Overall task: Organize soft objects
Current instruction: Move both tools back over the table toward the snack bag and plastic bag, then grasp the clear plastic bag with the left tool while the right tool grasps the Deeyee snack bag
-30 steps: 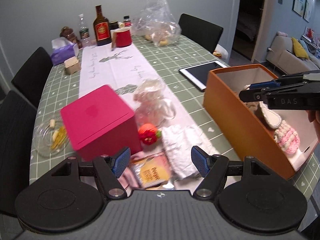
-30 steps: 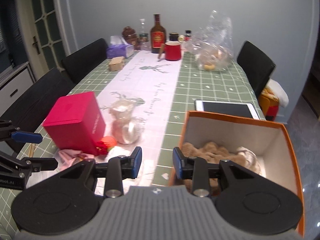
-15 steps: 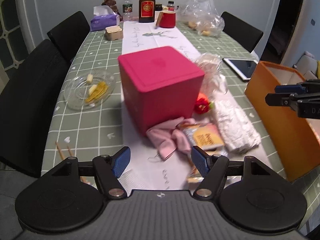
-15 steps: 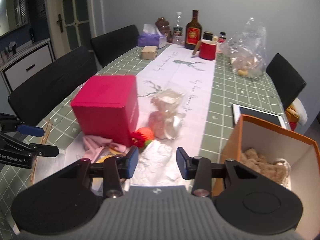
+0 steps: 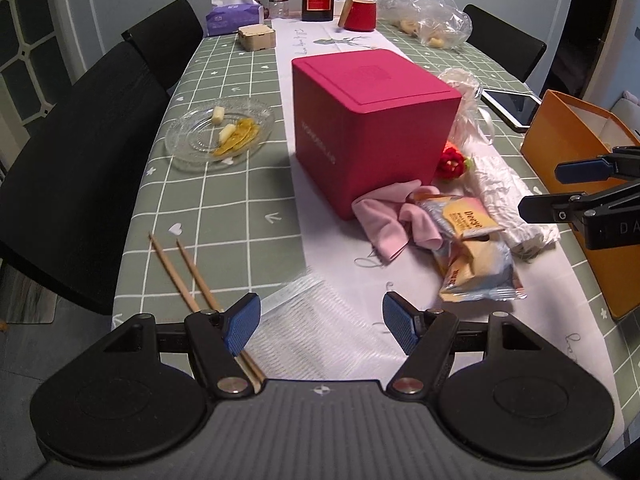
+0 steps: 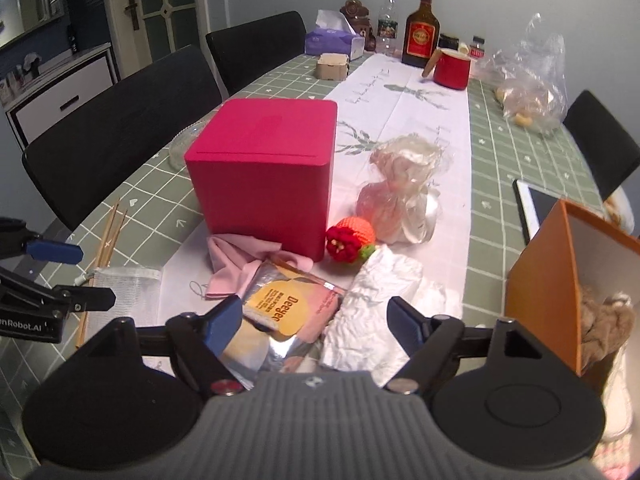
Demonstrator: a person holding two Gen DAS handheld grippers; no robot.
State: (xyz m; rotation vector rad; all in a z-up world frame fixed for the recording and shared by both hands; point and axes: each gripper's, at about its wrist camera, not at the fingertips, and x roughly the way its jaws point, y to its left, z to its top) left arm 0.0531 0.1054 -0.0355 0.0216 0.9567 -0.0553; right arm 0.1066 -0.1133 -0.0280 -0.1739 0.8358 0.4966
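Green-checked counter (image 5: 224, 216), cluttered: the left tool (image 5: 321, 327) hangs open over a white mesh pouch (image 5: 320, 320) at 12 o'clock, nothing held. Right tool (image 6: 314, 322) is open too, crinkled white cloth (image 6: 376, 300) at its 1 o'clock, long axis running away; orange box (image 6: 540, 280) at 3.

Magenta box (image 5: 372, 120), pink cloth (image 5: 390, 216), orange box (image 5: 568, 136), green white-gridded tablecloth (image 5: 224, 200).
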